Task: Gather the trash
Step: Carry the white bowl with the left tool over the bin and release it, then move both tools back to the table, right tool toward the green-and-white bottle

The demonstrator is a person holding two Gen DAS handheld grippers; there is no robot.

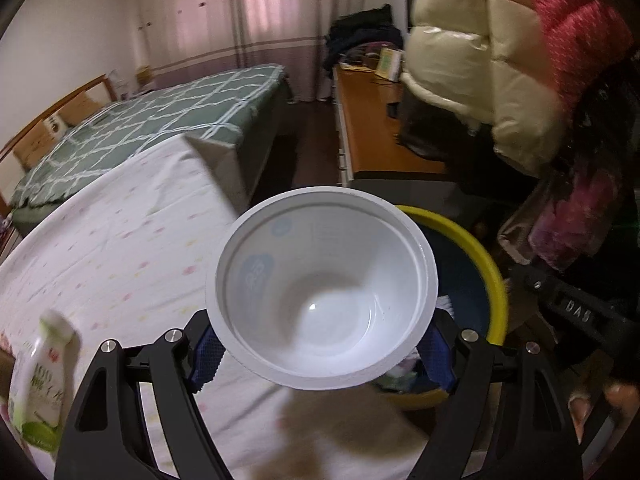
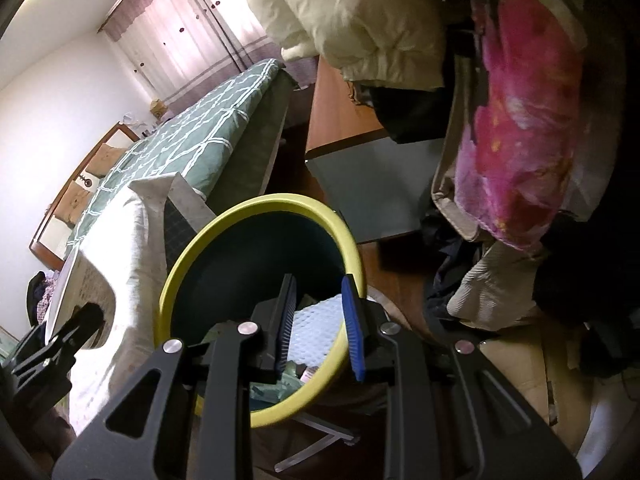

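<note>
My left gripper (image 1: 320, 354) is shut on a white plastic cup (image 1: 320, 292), its blue pads (image 1: 206, 356) pressed on the cup's sides. The cup's open mouth faces the camera and it is empty. It hangs at the edge of the white table, beside a yellow-rimmed dark bin (image 1: 486, 264). In the right wrist view the bin (image 2: 208, 240) sits below my right gripper (image 2: 320, 320), which is open and empty over the bin's mouth. White foam and other trash (image 2: 316, 332) lie inside the bin. A green-and-white bottle (image 1: 38, 380) stands on the table at the left.
The table has a white dotted cloth (image 1: 112, 248). A bed with a green checked cover (image 1: 152, 120) lies behind. A wooden desk (image 1: 372, 128) stands to the right. Coats and clothes (image 2: 516, 128) hang close on the right. The left gripper's body (image 2: 52, 344) shows at the left.
</note>
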